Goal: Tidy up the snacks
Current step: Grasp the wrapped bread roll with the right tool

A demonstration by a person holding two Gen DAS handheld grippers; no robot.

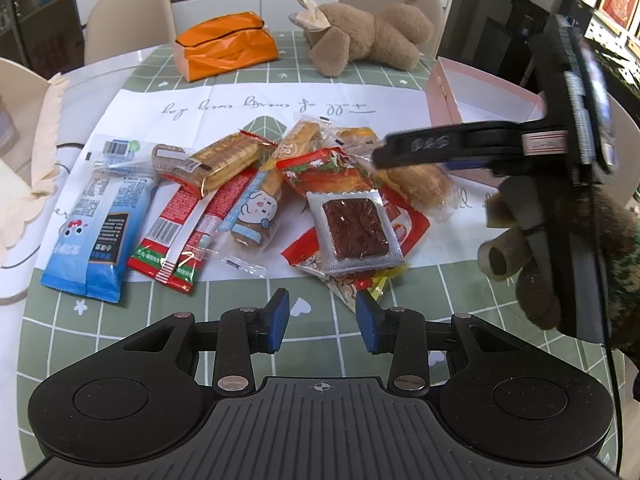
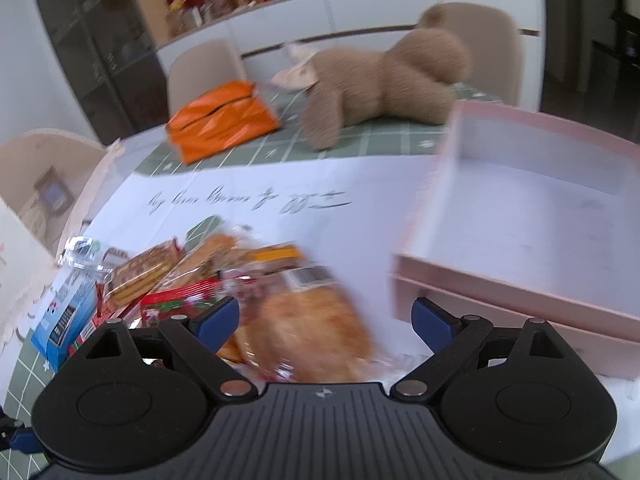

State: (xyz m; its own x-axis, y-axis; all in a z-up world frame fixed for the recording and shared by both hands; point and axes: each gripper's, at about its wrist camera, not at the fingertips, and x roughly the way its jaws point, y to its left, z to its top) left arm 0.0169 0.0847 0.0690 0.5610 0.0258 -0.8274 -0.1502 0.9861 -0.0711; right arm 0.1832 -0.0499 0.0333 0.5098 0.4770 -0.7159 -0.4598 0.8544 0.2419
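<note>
Several wrapped snacks lie in a pile on a white paper sheet (image 1: 280,108): a blue packet (image 1: 96,232), a red packet (image 1: 180,236), a clear-wrapped brown square (image 1: 354,230), and a bread bun in clear wrap (image 1: 420,184). My left gripper (image 1: 322,320) is open and empty, just in front of the pile. My right gripper (image 2: 324,320) is open and hovers over the bun (image 2: 312,332), which looks blurred. It also shows from the side in the left wrist view (image 1: 384,152). An empty pink box (image 2: 520,216) stands to the right of the pile.
A brown plush bear (image 1: 360,36) and an orange bag (image 1: 228,46) lie at the far side of the green checked tablecloth (image 1: 120,332). Beige chairs (image 1: 128,20) stand behind the table. A cream scalloped object (image 1: 44,128) is at the left.
</note>
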